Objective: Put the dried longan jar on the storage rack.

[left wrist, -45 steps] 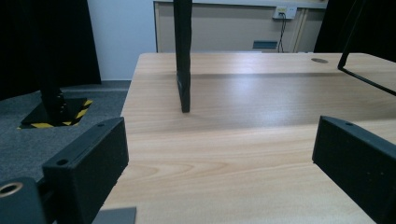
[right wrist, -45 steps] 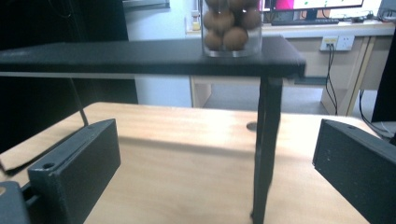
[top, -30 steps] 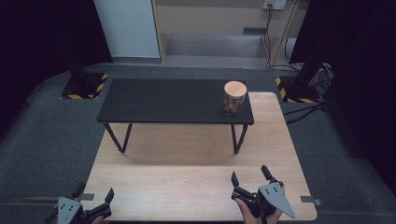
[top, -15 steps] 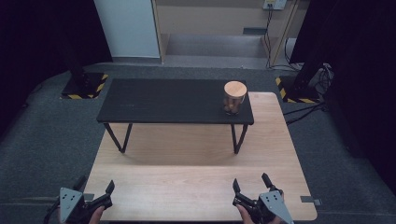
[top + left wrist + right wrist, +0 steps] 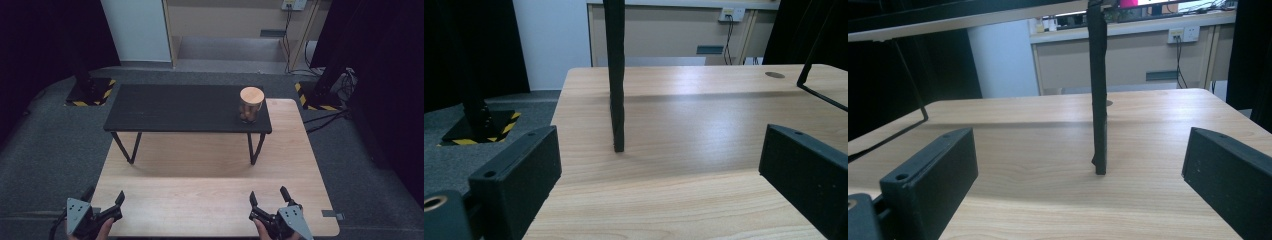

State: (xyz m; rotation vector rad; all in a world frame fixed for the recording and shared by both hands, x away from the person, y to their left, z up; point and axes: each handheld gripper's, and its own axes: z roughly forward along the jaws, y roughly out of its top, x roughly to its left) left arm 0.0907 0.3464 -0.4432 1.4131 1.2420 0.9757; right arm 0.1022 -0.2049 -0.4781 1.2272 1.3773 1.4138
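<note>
Jar (image 5: 250, 104) at 1 o'clock on black table (image 5: 170, 107), likely rigid, breakable; grip body below lid; left gripper (image 5: 105, 207), right gripper (image 5: 270, 202) both wide open, empty

The jar (image 5: 251, 104) is a small, clear cylinder with a flat, round lid of light wood, and something brownish shows through its wall low down, too small to make out. It stands upright with the lid on, at the right end of the black table (image 5: 170, 107), near the front edge and close to the right corner. It stands alone there, far from both grippers at the near edge of the wooden platform (image 5: 210, 170).
</note>
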